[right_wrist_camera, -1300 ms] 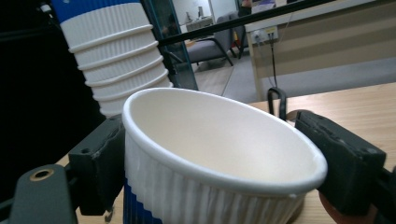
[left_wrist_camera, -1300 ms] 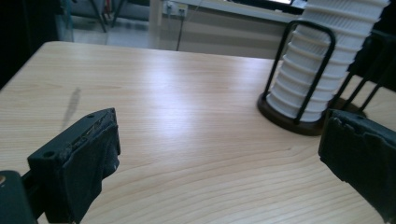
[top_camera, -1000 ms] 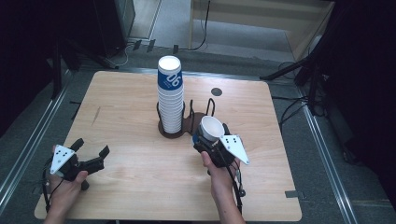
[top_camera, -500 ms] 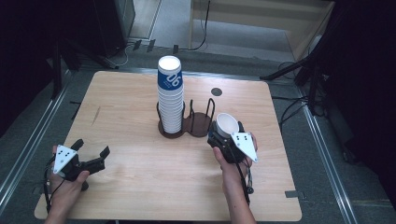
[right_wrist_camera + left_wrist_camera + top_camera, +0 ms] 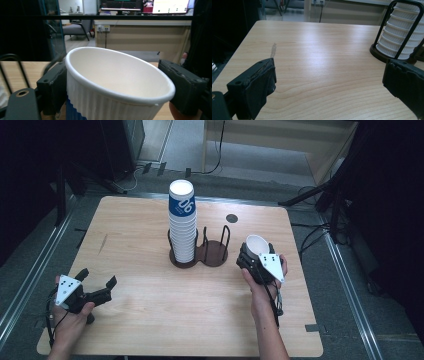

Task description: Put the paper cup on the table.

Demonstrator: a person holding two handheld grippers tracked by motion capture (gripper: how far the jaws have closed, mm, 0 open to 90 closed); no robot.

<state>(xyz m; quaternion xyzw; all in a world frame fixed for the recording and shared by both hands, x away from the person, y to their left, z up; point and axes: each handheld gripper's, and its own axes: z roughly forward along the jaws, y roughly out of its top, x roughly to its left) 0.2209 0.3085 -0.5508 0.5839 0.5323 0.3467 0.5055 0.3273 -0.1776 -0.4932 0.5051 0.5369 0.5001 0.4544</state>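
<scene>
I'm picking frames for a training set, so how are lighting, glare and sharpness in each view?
High view: table evenly lit, surroundings dark, slightly soft. Left gripper view: a pale sheen of glare runs across the wood, and the near fingers look soft. Right gripper view: the paper cup is close and fairly sharp, the bright screens behind are washed out.

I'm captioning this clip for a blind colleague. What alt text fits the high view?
A person's right gripper holds a white paper cup above a wooden table, beside a dark two-ring cup holder. One ring holds a tall cup stack. The left gripper rests open near the table's front left.
</scene>
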